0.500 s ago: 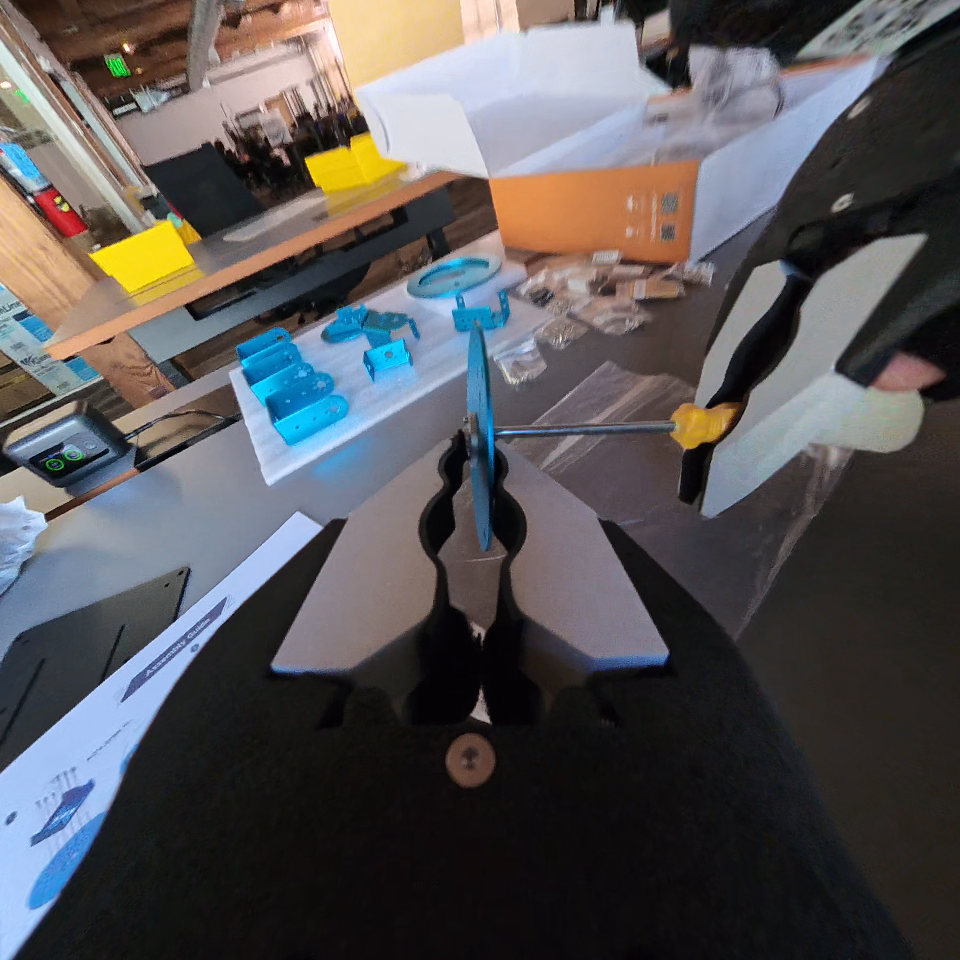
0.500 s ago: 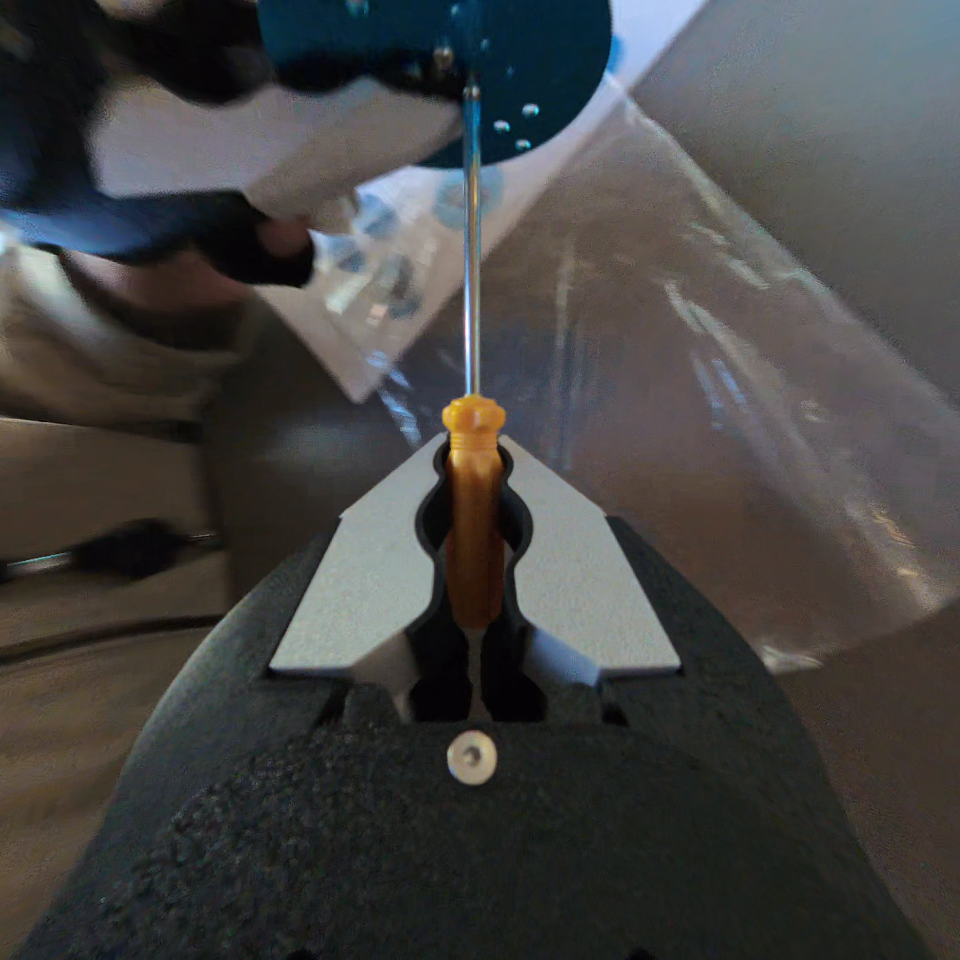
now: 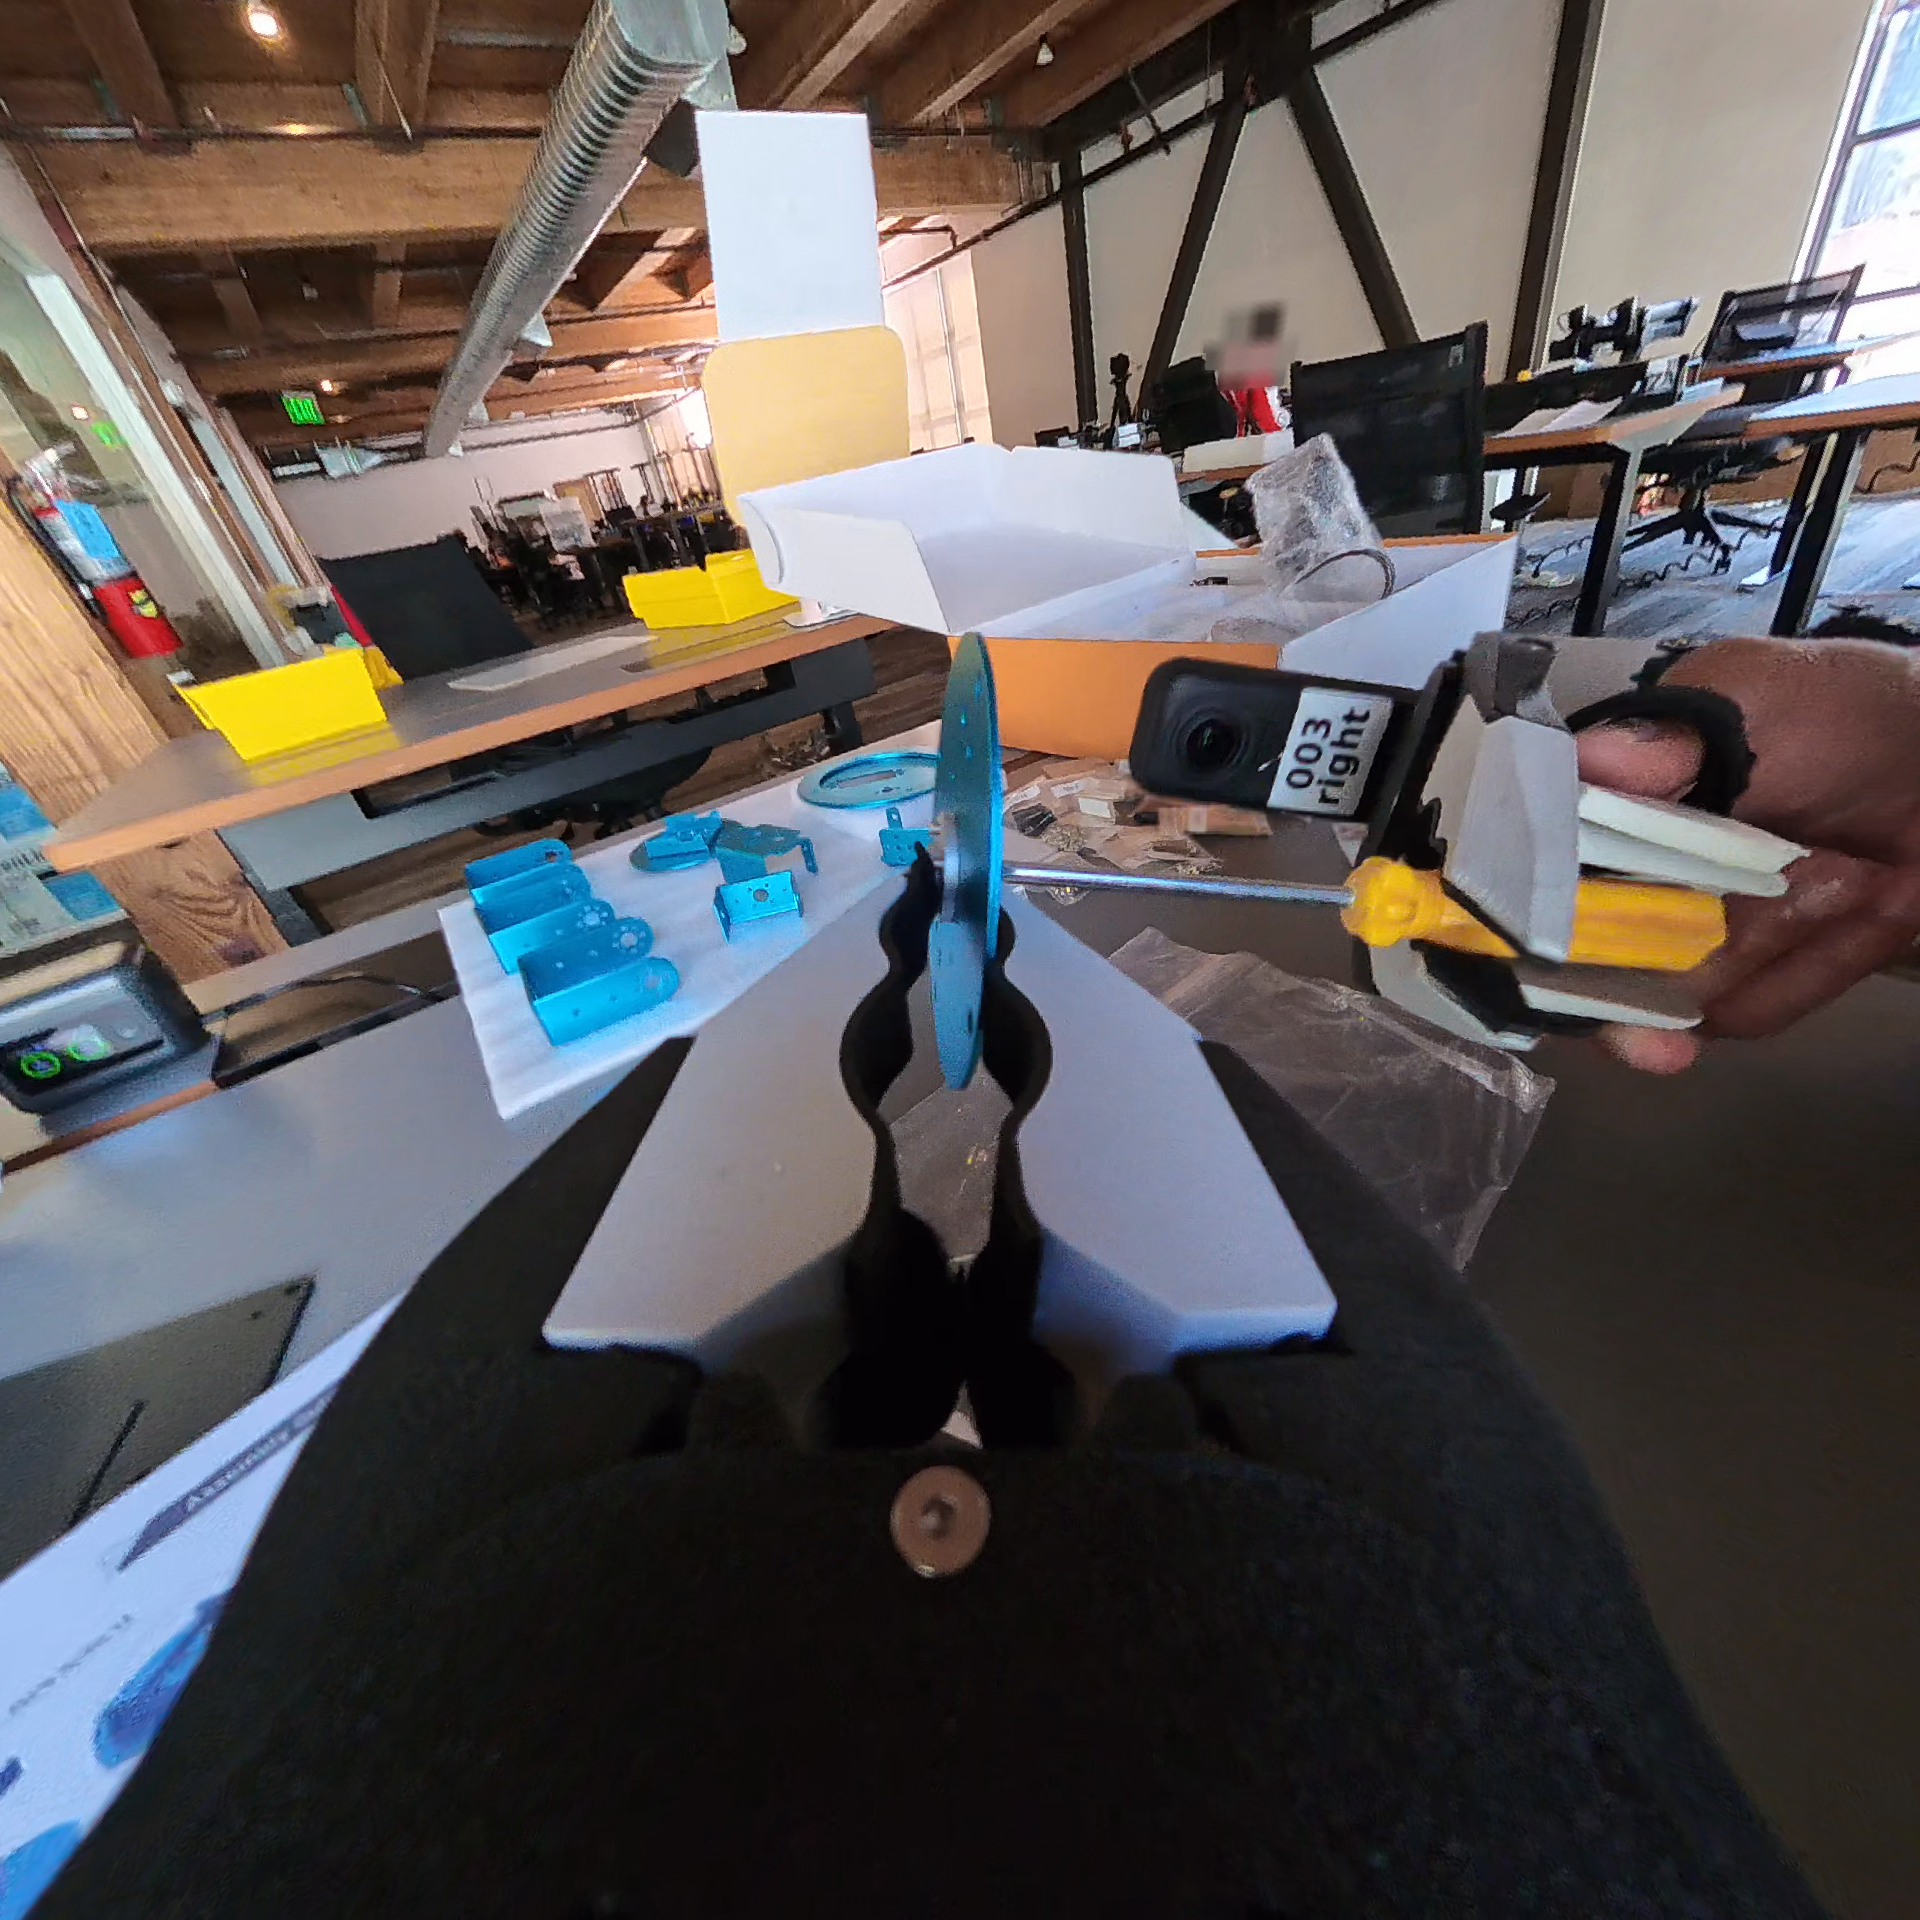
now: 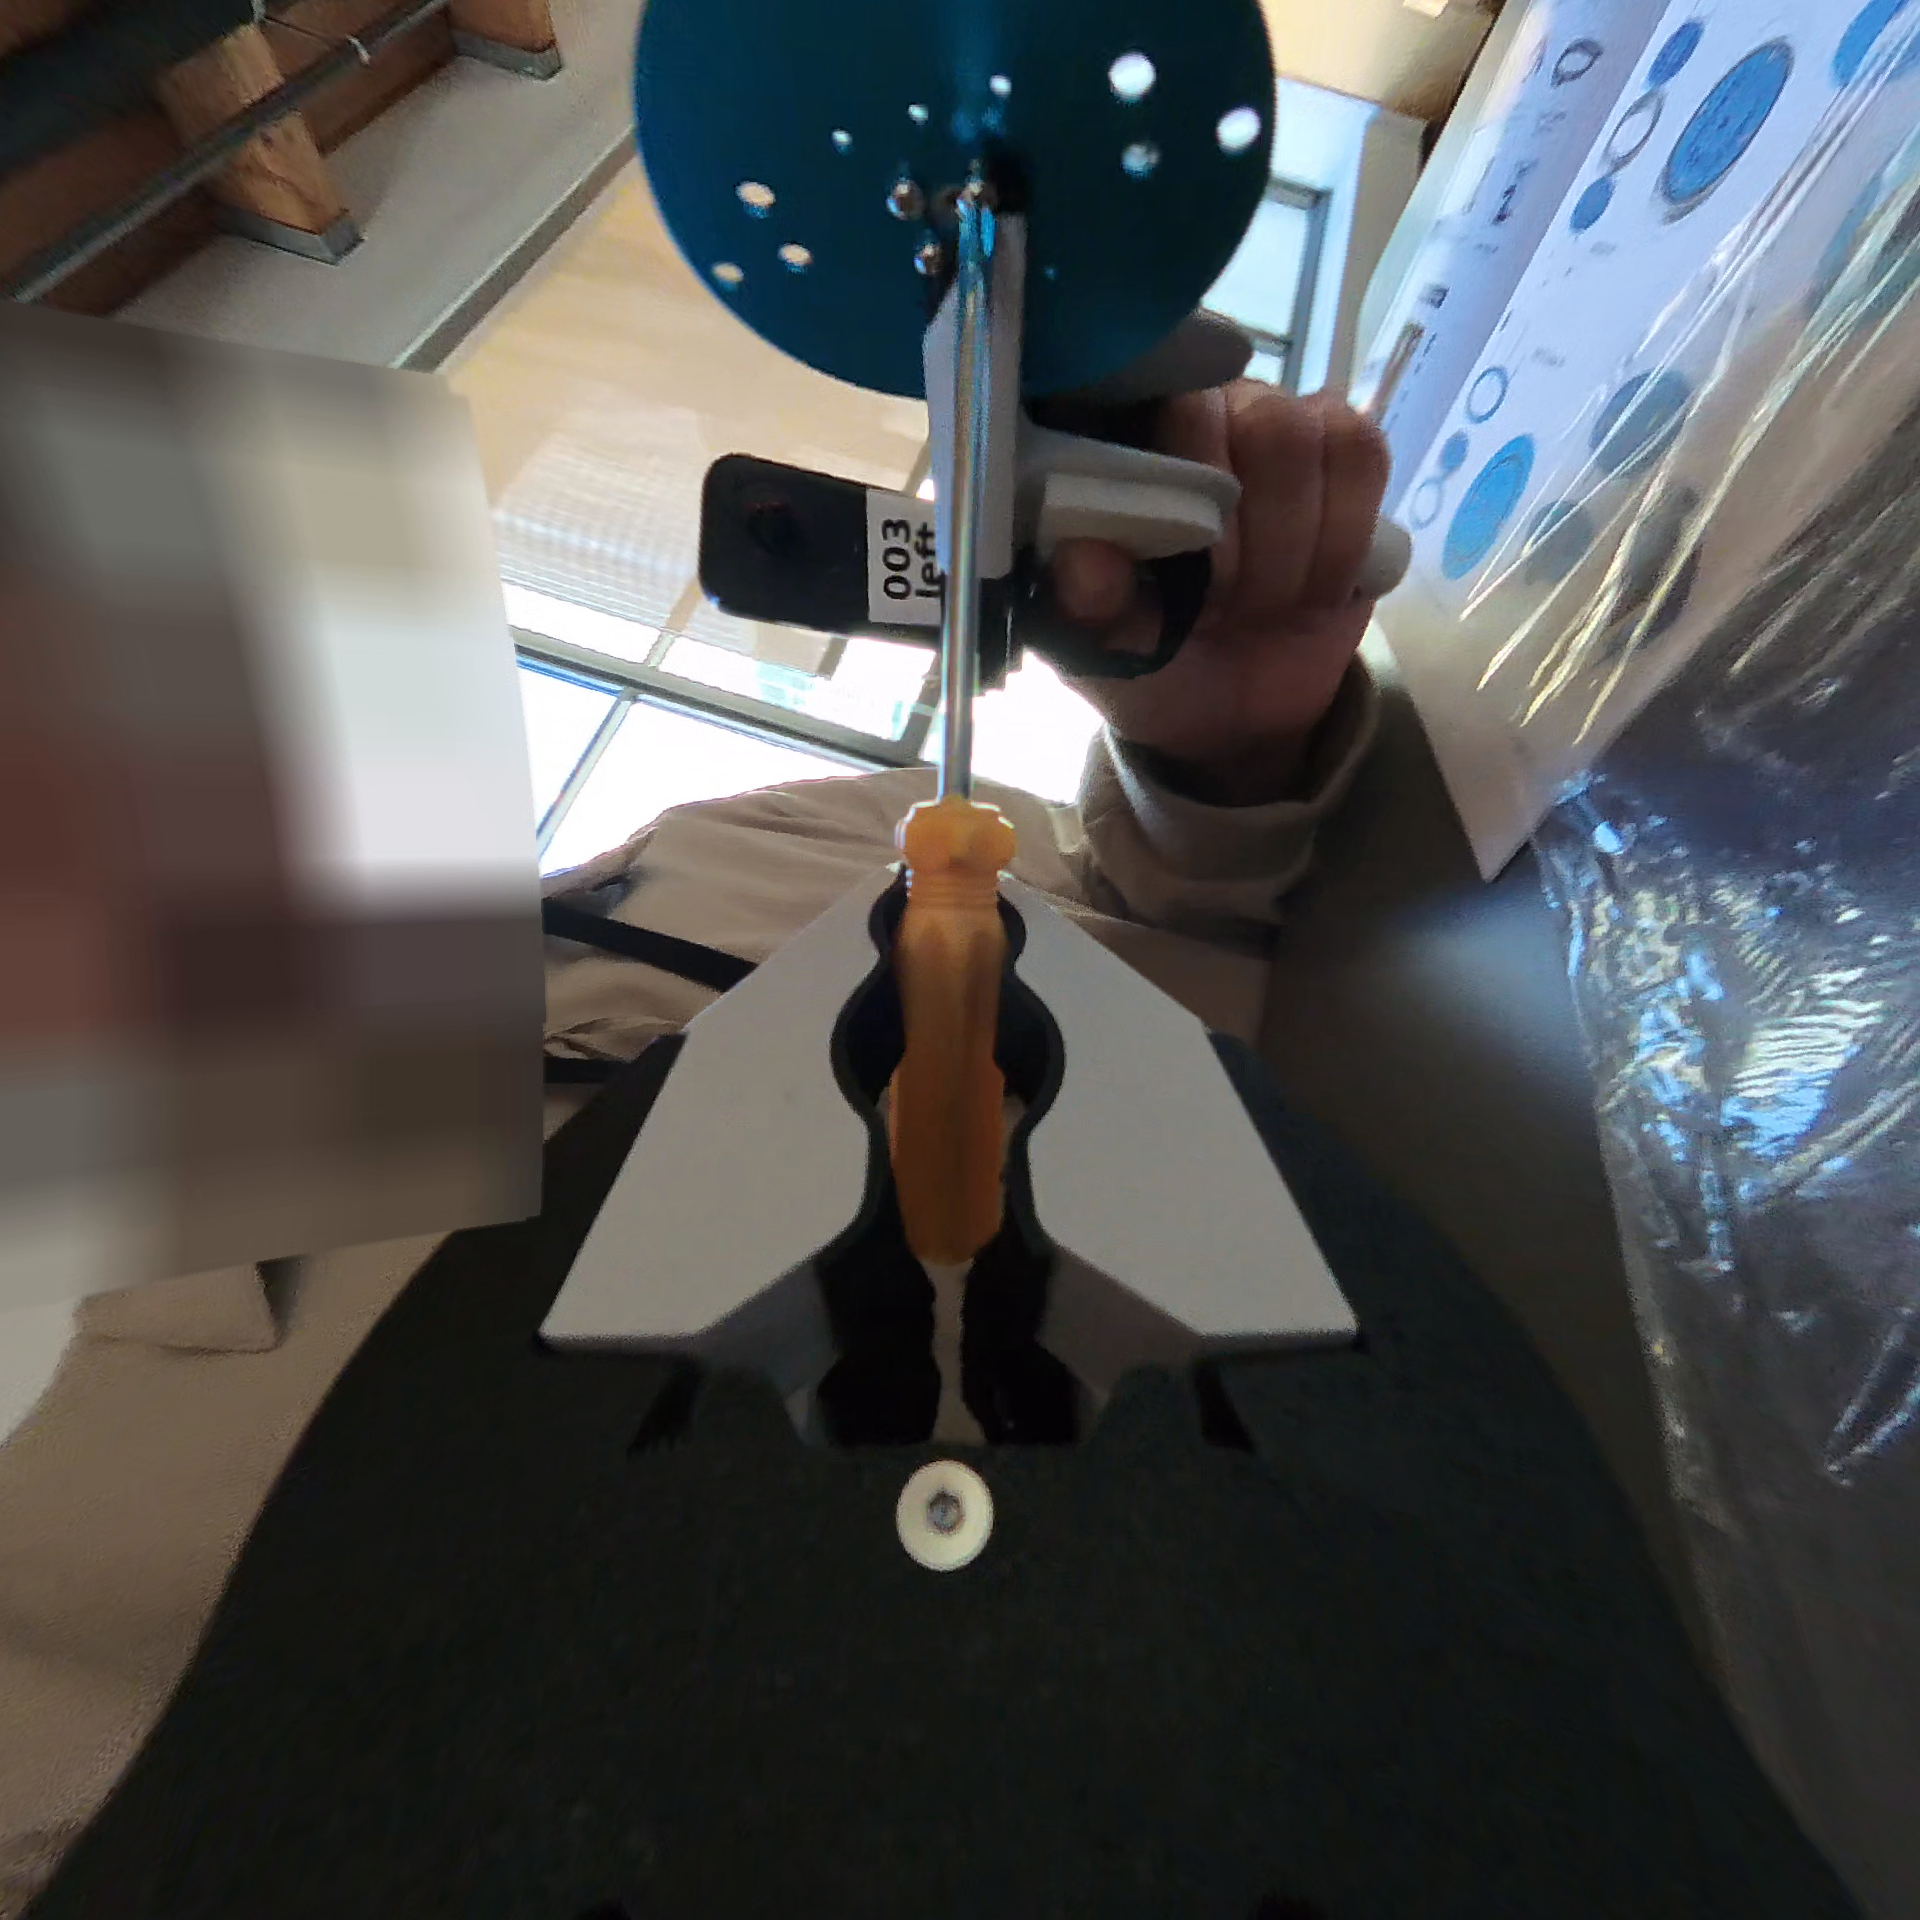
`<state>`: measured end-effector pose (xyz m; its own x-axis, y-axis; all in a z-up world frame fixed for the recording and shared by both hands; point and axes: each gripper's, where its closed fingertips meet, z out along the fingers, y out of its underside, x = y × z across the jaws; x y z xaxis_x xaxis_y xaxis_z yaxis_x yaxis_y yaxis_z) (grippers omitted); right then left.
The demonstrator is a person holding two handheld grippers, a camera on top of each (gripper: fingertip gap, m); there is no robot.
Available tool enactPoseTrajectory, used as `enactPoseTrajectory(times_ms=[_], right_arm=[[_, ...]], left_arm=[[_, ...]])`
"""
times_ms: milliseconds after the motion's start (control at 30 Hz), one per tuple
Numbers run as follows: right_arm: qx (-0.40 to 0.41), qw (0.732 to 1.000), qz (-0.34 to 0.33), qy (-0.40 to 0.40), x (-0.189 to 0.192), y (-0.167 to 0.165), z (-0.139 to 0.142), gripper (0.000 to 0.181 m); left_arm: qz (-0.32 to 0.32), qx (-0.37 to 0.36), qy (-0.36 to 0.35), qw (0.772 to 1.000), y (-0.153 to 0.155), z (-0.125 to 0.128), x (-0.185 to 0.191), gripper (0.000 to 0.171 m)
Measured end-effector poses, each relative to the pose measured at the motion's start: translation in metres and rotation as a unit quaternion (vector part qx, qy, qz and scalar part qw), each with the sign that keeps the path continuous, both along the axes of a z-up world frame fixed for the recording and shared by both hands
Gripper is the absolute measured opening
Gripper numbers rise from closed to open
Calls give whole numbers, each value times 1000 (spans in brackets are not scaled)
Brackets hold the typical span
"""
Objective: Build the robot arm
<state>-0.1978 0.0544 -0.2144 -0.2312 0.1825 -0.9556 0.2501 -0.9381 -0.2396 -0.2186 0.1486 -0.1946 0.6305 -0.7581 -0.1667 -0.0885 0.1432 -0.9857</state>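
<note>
My left gripper (image 3: 961, 909) is shut on a blue round plate with holes (image 3: 964, 831), held upright and edge-on above the table. My right gripper (image 4: 951, 883) is shut on the yellow handle of a screwdriver (image 4: 945, 1049). Its steel shaft (image 4: 964, 499) runs straight to the middle of the blue plate (image 4: 831, 125), and the tip touches a screw there. In the left wrist view the right gripper (image 3: 1475, 914) comes in from the right, in a person's hand, with the screwdriver (image 3: 1174, 885) level. The left gripper (image 4: 1049, 457) shows behind the plate in the right wrist view.
A white foam sheet (image 3: 520, 1049) with several blue brackets (image 3: 582, 935) lies left of the plate, with a blue ring (image 3: 871, 776) behind it. An open orange and white box (image 3: 1101, 696), small parts bags (image 3: 1091, 821), a clear plastic bag (image 3: 1351, 1070) and a printed sheet (image 3: 94, 1662) lie on the grey table. One gripper's finger ends stand about 10 cm off the other's.
The right gripper has rolled about the screwdriver's axis while the tip stays on the plate. The left gripper has tilted upward with the plate still in it.
</note>
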Motion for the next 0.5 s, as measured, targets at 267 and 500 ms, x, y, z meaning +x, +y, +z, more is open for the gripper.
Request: enactPoseTrajectory(times_ms=[267, 500], right_arm=[[166, 966, -78, -184, 2, 22, -40, 13], [400, 814, -110, -406, 22, 45, -81, 12]], left_arm=[[19, -64, 21, 998, 11, -22, 3, 7], [24, -63, 73, 995, 12, -36, 9, 7]])
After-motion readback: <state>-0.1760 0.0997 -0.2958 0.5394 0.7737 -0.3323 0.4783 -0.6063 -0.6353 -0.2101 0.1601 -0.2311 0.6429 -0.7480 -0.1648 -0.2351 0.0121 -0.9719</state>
